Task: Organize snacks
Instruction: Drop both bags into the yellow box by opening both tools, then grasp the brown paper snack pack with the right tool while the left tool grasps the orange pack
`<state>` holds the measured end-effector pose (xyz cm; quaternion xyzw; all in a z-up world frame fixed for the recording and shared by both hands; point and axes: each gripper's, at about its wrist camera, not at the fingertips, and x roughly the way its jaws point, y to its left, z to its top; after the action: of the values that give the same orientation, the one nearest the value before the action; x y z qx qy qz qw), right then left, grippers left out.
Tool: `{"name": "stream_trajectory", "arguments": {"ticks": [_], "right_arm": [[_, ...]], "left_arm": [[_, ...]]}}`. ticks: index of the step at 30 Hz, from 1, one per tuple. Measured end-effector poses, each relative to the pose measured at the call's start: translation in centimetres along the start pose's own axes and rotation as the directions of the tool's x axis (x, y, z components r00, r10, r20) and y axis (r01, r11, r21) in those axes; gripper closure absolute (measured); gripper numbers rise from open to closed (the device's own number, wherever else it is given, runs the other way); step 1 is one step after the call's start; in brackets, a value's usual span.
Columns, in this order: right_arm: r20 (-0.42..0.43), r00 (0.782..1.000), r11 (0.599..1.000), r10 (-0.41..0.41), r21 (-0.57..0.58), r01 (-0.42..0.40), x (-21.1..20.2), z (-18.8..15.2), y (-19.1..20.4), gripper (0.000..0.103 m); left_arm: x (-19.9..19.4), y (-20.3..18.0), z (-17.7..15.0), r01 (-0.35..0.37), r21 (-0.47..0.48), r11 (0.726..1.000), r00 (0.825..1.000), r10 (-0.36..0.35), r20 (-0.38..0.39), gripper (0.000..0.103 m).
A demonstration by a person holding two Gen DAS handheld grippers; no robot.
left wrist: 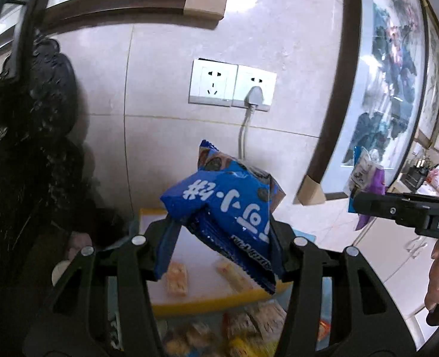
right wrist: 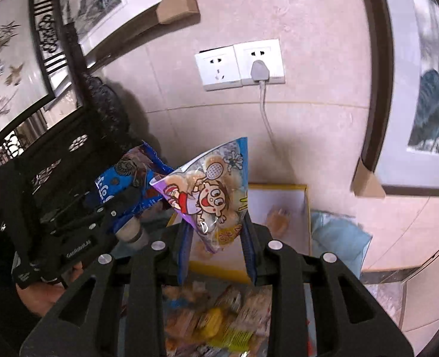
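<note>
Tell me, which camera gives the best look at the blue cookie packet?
The left wrist view: the blue cookie packet fills the centre, its white lettering readable, pinched in the left claw. The right wrist view shows only part of the packet at the left, partly hidden behind that claw.

Cookie packet (left wrist: 228, 208) left of cartoon snack bag (right wrist: 210, 196), both above tray (left wrist: 160, 305), wall sockets (left wrist: 233, 84) behind.

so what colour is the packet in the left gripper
Blue cookie packet with white lettering, clearest in the left wrist view.
</note>
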<state>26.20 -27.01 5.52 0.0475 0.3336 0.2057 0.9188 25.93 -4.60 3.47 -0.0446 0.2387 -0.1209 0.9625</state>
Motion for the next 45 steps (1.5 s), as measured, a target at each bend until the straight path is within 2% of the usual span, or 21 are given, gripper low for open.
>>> {"name": "stream_trajectory", "arguments": {"ticks": [2,3,4,6,7,12,17,19,24,26,28,32,35,39,41,44,45], "right_arm": [[-0.011,1.0,1.0,-0.005,-0.004,0.005,2.0,1.5,-0.4,0.072],[-0.023,1.0,1.0,-0.004,-0.004,0.004,2.8,1.8,-0.7,0.069],[-0.046,0.999,1.0,-0.023,0.005,0.024,4.4,2.3,-1.1,0.057],[-0.096,0.986,0.99,-0.138,0.004,0.139,7.0,2.3,-1.9,0.035],[-0.118,0.974,0.981,-0.194,-0.014,0.194,8.3,1.8,-2.2,0.035],[-0.156,0.973,0.985,-0.168,0.004,0.17,9.6,-1.8,-3.1,0.035],[-0.225,0.962,0.987,-0.153,0.013,0.16,8.9,-7.6,-2.9,0.035],[-0.255,0.955,0.987,-0.148,0.014,0.157,8.3,-10.8,-2.3,0.035],[-0.354,0.917,0.98,-0.185,0.005,0.199,7.7,-20.1,-1.5,0.035],[-0.386,0.898,0.974,-0.213,-0.013,0.225,7.8,-22.9,-1.4,0.035],[-0.428,0.88,0.971,-0.206,0.023,0.239,8.0,-25.3,-1.8,0.035],[-0.441,0.871,0.967,-0.216,0.024,0.252,7.9,-27.2,-1.4,0.035],[-0.445,0.867,0.965,-0.224,0.021,0.26,8.1,-27.7,-1.6,0.035],[-0.461,0.856,0.962,-0.234,0.019,0.272,8.8,-28.5,-1.8,0.035],[-0.475,0.849,0.961,-0.233,0.021,0.276,9.6,-28.8,-1.9,0.035],[-0.51,0.824,0.959,-0.247,-0.006,0.284,11.4,-29.7,-1.8,0.035],[-0.509,0.822,0.958,-0.256,-0.017,0.287,11.8,-29.8,-1.7,0.035]], "left_arm": [[1.7,0.2,0.5,-0.023,0.009,1.0,1.0,0.023,-0.012,0.049],[3.2,0.4,0.6,-0.04,0.012,0.999,0.999,0.041,-0.035,0.045],[4.2,0.7,0.5,-0.046,0.011,0.999,0.997,0.046,-0.057,0.034],[6.2,1.6,-0.1,-0.104,0.01,0.995,0.99,0.105,-0.095,0.017],[6.7,1.9,-0.5,-0.126,0.015,0.992,0.986,0.127,-0.107,0.014],[6.1,3.7,-3.4,-0.152,0.05,0.987,0.979,0.157,-0.127,0.014],[4.0,5.1,-7.2,-0.153,-0.029,0.988,0.977,0.147,-0.156,0.013],[2.8,5.1,-9.7,-0.146,-0.043,0.988,0.974,0.136,-0.179,0.013],[-0.2,4.0,-18.2,-0.108,-0.008,0.994,0.963,0.103,-0.25,0.013],[-1.0,3.2,-21.0,-0.082,0.023,0.996,0.957,0.085,-0.278,0.013],[-2.2,2.4,-24.0,-0.045,0.054,0.998,0.949,0.06,-0.31,0.013],[-3.3,1.6,-27.5,-0.016,0.101,0.995,0.932,0.052,-0.359,0.016],[-3.5,2.0,-28.8,-0.014,0.071,0.997,0.921,0.04,-0.387,0.017],[-3.1,1.9,-30.0,-0.011,0.075,0.997,0.914,0.04,-0.404,0.018],[-2.4,1.9,-31.1,-0.009,0.085,0.996,0.904,0.045,-0.425,0.02],[-1.5,1.5,-32.5,-0.004,0.125,0.992,0.89,0.06,-0.452,0.034],[-1.2,1.4,-33.1,0.012,0.128,0.992,0.883,0.049,-0.466,0.041]]}}
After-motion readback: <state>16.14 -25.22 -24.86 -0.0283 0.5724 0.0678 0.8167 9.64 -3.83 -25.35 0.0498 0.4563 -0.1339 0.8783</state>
